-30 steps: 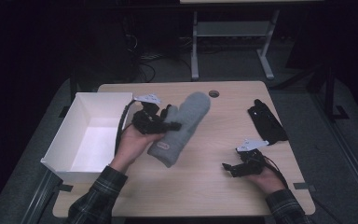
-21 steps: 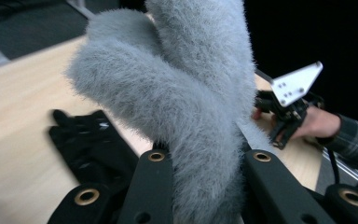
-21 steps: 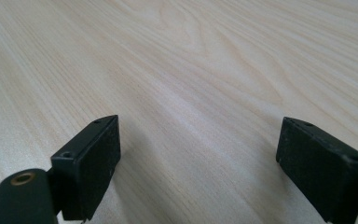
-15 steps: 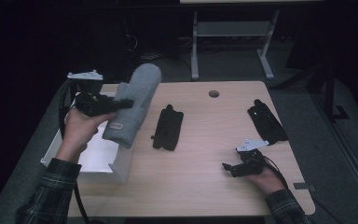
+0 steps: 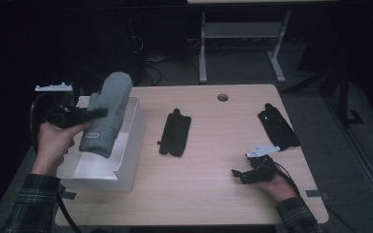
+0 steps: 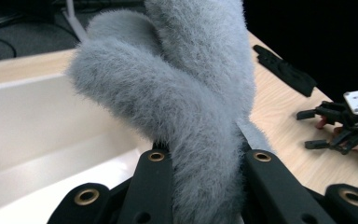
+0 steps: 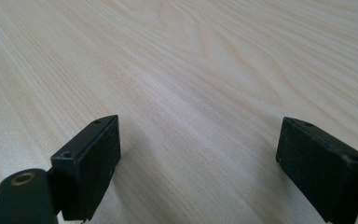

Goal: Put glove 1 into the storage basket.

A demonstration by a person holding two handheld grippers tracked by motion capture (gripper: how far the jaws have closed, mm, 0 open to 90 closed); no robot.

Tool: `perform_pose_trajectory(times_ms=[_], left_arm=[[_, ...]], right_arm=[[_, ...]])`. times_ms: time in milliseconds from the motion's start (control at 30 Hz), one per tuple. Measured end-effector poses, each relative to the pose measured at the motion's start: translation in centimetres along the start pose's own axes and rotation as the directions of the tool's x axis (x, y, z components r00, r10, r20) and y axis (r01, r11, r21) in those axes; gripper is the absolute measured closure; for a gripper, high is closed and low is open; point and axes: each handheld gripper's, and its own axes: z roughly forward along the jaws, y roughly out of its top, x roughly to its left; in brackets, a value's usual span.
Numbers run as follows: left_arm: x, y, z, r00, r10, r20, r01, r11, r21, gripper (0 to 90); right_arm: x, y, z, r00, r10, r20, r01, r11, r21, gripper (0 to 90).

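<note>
Progress, high view: a grey fleece mitten (image 5: 105,114) is being held above the open white box (image 5: 126,160) at the table's left edge, pinched across its middle by the left gripper (image 5: 99,112). The mitten is being kept clear of the box floor, so its deposit is judged not yet done. Two black gloves are being left on the wooden table (image 5: 213,204): one (image 5: 175,132) just right of the box, the other (image 5: 278,126) well apart from the box, near the far right edge. The right gripper (image 5: 238,175) is being rested low on the table, well right of the box, holding nothing.

Left gripper view: the mitten (image 6: 186,107) is being clamped between both jaws, its pile bulging over them; the box interior (image 6: 37,135) is lying directly beneath and beside it. No contents can be made out in the visible part of the box.

Right gripper view: the jaws are being held wide apart over bare wood, nothing between them.

Judgement: sorting appears early, with one item about to be dropped and two gloves probably remaining.
</note>
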Motion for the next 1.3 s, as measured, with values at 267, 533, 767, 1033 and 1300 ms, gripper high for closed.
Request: perform_pose_trajectory(times_ms=[267,533,767,1033,1300], left_arm=[[2.2,-2.4,0.8,0.9980,-0.060,-0.021,0.060,0.9980,0.021,78.1],[3.5,-4.4,2.3,0.9943,-0.088,-0.060,0.092,0.9938,0.063,78.0],[5.2,-6.6,4.4,0.9873,-0.137,-0.081,0.146,0.9823,0.118,78.0],[6.5,-8.3,6.5,0.9831,-0.161,-0.086,0.174,0.9689,0.176,77.5],[8.4,-9.3,7.5,0.9736,-0.203,-0.103,0.222,0.9505,0.218,73.6]], right_arm=[[0.0,0.0,0.0,1.0000,0.000,0.001,0.000,1.0000,0.000,13.4],[0.0,0.0,0.0,1.0000,0.001,0.002,-0.001,1.0000,0.001,13.4],[0.0,0.0,0.0,1.0000,0.001,0.002,-0.001,1.0000,0.000,13.4],[0.0,0.0,0.0,1.0000,0.002,0.003,-0.002,1.0000,0.000,13.4],[0.0,0.0,0.0,1.0000,0.001,0.004,-0.001,1.0000,0.000,13.4]])
